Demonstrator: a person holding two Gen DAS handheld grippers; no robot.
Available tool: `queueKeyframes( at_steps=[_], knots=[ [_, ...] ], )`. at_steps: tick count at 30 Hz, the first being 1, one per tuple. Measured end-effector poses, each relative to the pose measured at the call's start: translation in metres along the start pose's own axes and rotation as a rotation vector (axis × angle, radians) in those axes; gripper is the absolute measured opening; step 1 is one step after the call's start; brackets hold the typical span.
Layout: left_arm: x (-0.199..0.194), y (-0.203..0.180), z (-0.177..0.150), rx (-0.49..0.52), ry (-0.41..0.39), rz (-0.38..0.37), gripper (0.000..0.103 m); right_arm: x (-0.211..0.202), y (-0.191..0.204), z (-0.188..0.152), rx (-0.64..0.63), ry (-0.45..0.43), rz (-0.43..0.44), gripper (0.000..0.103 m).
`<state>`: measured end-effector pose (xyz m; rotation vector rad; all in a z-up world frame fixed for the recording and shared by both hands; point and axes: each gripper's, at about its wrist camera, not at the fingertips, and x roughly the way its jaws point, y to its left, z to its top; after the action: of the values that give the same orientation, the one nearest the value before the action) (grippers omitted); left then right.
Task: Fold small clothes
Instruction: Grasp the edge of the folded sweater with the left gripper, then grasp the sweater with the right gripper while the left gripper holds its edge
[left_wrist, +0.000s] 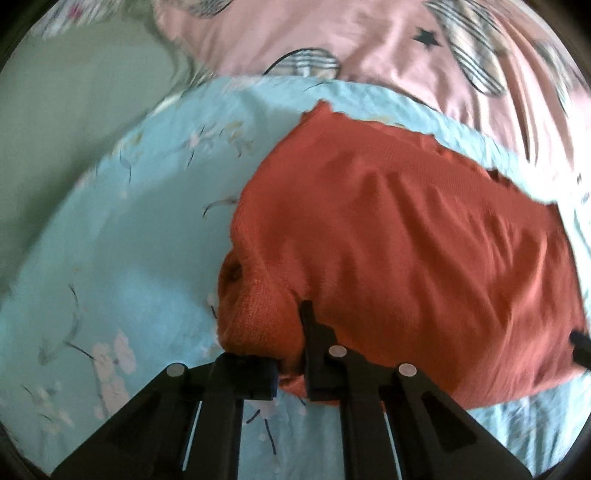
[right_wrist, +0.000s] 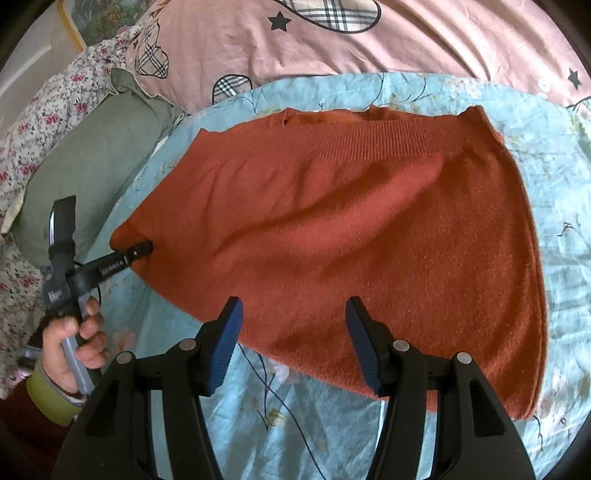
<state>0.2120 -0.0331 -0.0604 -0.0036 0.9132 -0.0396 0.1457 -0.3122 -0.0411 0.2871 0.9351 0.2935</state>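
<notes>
An orange knitted garment (right_wrist: 351, 221) lies spread on a light blue floral sheet (right_wrist: 314, 424), its ribbed band at the far edge. My left gripper (left_wrist: 280, 354) is shut on the garment's bunched left corner (left_wrist: 255, 317); the right wrist view shows it (right_wrist: 144, 251) pinching that corner at the garment's left end. My right gripper (right_wrist: 293, 332) is open and empty, its blue-padded fingers (right_wrist: 225, 350) apart over the garment's near edge. In the left wrist view the garment (left_wrist: 406, 240) stretches away to the right.
A pink duvet with plaid hearts and stars (right_wrist: 369, 40) lies beyond the sheet. A green pillow (right_wrist: 85, 166) and a flowered cloth (right_wrist: 33, 122) lie at the left. The person's hand (right_wrist: 74, 343) holds the left gripper's handle at the lower left.
</notes>
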Motion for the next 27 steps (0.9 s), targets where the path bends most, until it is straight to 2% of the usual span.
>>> queueKeyframes(
  at_steps=[4,9,13,14,16,17,18,23,27],
  knots=[
    [-0.026,-0.027,0.001,0.119,-0.078,0.002,0.006,-0.003,-0.008,0.013,0.036,0.002,0.046,0.059],
    [-0.061,-0.073,-0.006,0.268,-0.167,-0.081,0.006,-0.010,-0.017,0.041,0.075,-0.004,0.089,0.059],
    [-0.063,-0.112,-0.020,0.361,-0.168,-0.140,0.006,0.002,-0.020,0.064,0.111,0.026,0.160,0.059],
    [-0.060,-0.118,-0.023,0.374,-0.163,-0.146,0.006,0.009,-0.017,0.071,0.112,0.043,0.185,0.059],
    [-0.052,-0.124,-0.028,0.382,-0.139,-0.168,0.006,0.029,-0.011,0.084,0.116,0.076,0.239,0.067],
    [-0.049,-0.124,-0.030,0.377,-0.123,-0.181,0.006,0.039,-0.010,0.089,0.122,0.093,0.263,0.080],
    [-0.046,-0.124,-0.033,0.372,-0.112,-0.189,0.006,0.050,-0.009,0.093,0.131,0.110,0.279,0.085],
    [-0.043,-0.120,-0.036,0.373,-0.101,-0.205,0.006,0.108,0.004,0.112,0.161,0.213,0.330,0.085],
    [-0.041,-0.119,-0.034,0.369,-0.089,-0.218,0.006,0.124,0.019,0.132,0.147,0.200,0.351,0.085]
  ],
)
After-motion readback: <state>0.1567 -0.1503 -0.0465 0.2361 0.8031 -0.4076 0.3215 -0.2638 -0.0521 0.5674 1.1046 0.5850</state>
